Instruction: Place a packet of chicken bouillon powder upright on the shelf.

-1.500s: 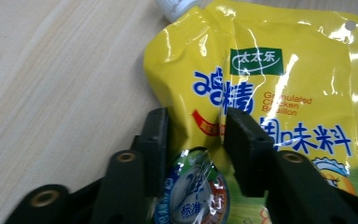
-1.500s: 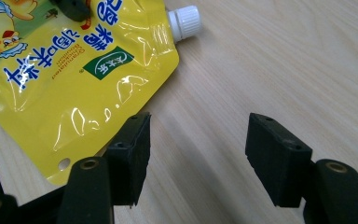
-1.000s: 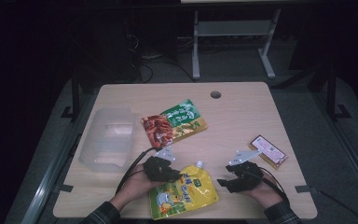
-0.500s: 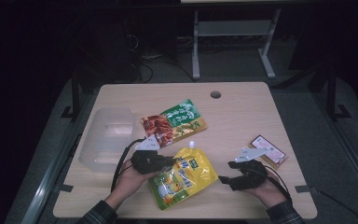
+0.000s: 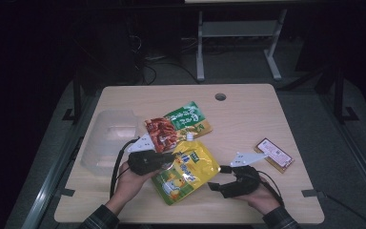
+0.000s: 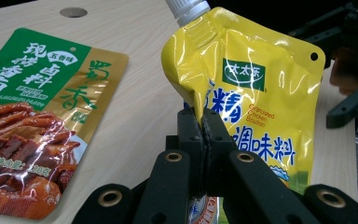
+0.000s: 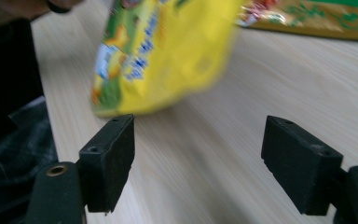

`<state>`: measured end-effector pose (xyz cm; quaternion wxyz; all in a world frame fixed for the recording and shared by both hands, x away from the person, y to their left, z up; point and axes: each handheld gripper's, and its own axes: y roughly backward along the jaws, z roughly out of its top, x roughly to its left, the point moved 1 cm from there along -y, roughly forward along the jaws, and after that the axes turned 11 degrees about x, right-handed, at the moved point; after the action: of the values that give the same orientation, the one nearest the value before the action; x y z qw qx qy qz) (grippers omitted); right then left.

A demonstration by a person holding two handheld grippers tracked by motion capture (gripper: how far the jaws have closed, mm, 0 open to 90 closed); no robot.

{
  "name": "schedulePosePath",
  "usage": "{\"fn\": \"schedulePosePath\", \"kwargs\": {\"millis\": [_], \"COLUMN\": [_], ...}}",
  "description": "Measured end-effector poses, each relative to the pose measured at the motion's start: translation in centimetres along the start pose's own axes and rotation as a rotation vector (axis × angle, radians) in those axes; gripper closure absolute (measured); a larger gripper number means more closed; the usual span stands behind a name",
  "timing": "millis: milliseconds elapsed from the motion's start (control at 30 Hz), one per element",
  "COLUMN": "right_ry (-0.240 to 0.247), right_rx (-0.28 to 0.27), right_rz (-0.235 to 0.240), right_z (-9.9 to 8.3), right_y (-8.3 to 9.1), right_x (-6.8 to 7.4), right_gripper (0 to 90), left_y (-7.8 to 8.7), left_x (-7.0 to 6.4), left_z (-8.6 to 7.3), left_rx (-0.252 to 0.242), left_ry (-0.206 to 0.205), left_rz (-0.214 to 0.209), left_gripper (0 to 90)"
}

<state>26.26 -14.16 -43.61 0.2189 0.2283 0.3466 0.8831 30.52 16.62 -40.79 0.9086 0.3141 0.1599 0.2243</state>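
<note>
A clear plastic tub (image 5: 108,138) sits at the table's (image 5: 248,114) left. The left gripper (image 5: 164,160) is clamped on the yellow pouch's (image 5: 187,170) edge, beside the green-and-red snack packet (image 5: 177,125). The pouch seems slightly lifted, though blur makes that unsure. The right gripper (image 5: 218,177) rests with jaws wide apart, near a small box (image 5: 274,154).

The right tool (image 7: 198,161) has its jaws wide apart over the table (image 7: 242,93), near a blurred yellow pouch (image 7: 168,51).
</note>
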Motion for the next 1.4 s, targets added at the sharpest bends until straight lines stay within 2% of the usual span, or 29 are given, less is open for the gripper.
{"fn": "schedulePosePath", "kwargs": {"millis": [100, 200, 300, 400, 467, 600, 900, 967, 1100, 1200, 1300, 1400], "right_ry": [-0.008, -0.002, -0.005, -0.018, -0.031, -0.025, -0.005, 0.015, 0.017, 0.030, 0.042, 0.048], "right_rx": [-0.042, -0.062, -0.080, -0.105, -0.109, -0.103, -0.130, -0.123, -0.104, -0.094, -0.093, -0.091], "right_rz": [0.033, 0.025, 0.032, 0.050, 0.093, 0.126, 0.128, 0.120, 0.134, 0.142, 0.138, 0.119], "right_z": [1.3, 2.5, 3.2, 3.6, 3.7, 3.6, 3.8, 3.9, 4.2, 4.3, 4.4, 4.3], "right_y": [-0.8, -1.8, -2.5, -2.9, -3.2, -3.7, -3.4, -3.3, -3.2, -2.9, -2.3, -1.8], "right_x": [0.7, 1.0, 1.0, 0.9, 0.6, 0.6, 0.5, 0.5, 0.2, 0.0, 0.0, -0.5], "right_gripper": [25.3, 29.5, 36.4, 48.7, 57.8, 65.3, 85.5, 87.3, 88.6, 88.8, 88.9, 89.0], "left_y": [0.1, 0.3, 0.4, 0.5, 0.6, 0.6, 0.6, 0.6, 0.6, 0.6, 0.6, 0.8], "left_x": [0.0, 0.0, 0.0, 0.1, 0.1, 0.2, 0.2, 0.2, 0.1, 0.1, -0.1, -0.4], "left_z": [0.1, 0.1, 0.0, 0.0, 0.0, 0.0, -0.1, -0.2, -0.3, -0.2, -0.2, -0.4], "left_rx": [-0.018, -0.021, -0.033, -0.039, -0.040, -0.045, -0.061, -0.067, -0.065, -0.069, -0.049, -0.043], "left_ry": [0.004, 0.004, 0.012, 0.011, 0.020, 0.025, 0.030, 0.028, 0.021, 0.009, -0.003, -0.035], "left_rz": [0.002, 0.003, 0.003, 0.005, 0.004, 0.002, 0.008, 0.009, 0.014, 0.028, 0.037, 0.063], "left_gripper": [88.8, 88.8, 88.8, 88.8, 88.8, 88.8, 88.6, 88.3, 86.5, 79.4, 62.8, 51.0]}}
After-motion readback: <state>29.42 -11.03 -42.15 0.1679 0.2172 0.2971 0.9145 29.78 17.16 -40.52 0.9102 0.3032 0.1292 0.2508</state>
